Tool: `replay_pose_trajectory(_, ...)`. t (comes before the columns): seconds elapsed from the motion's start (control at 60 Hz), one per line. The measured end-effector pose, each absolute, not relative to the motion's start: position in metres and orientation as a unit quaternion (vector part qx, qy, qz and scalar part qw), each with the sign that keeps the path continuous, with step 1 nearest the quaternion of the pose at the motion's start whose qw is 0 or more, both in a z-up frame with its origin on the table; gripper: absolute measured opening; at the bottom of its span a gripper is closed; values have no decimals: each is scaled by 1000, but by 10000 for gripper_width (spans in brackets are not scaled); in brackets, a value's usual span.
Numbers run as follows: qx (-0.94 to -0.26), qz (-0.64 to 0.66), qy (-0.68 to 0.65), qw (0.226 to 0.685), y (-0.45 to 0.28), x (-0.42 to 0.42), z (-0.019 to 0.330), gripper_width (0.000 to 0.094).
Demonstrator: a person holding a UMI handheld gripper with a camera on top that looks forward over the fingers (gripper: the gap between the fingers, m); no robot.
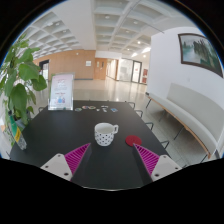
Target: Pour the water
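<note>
A white mug with black dots [105,133] stands upright on the black table [60,132], just ahead of my fingers and a little between their lines. A small red round thing [133,139] lies on the table to the right of the mug, close to my right finger. My gripper [112,157] is open and empty, its two pink pads [78,154] spread wide on either side. No bottle or jug shows.
A leafy green plant [18,85] stands at the table's left side. A white sign card [62,92] stands at the table's far left end. A white bench or counter [190,112] runs along the wall on the right. An open hallway lies beyond.
</note>
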State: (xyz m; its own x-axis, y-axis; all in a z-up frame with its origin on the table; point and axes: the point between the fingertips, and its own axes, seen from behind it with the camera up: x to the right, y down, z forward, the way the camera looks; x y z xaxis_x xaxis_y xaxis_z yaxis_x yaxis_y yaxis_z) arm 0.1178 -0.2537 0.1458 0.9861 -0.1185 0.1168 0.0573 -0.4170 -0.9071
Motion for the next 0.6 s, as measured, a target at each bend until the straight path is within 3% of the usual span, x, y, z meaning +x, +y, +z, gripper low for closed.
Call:
replay_pose_trajectory(0.317,-846,-89,-8,525,-272,99,118,854)
replay_pose_trajectory(0.6,-844,-5,-82,531,-311,-58,87,858)
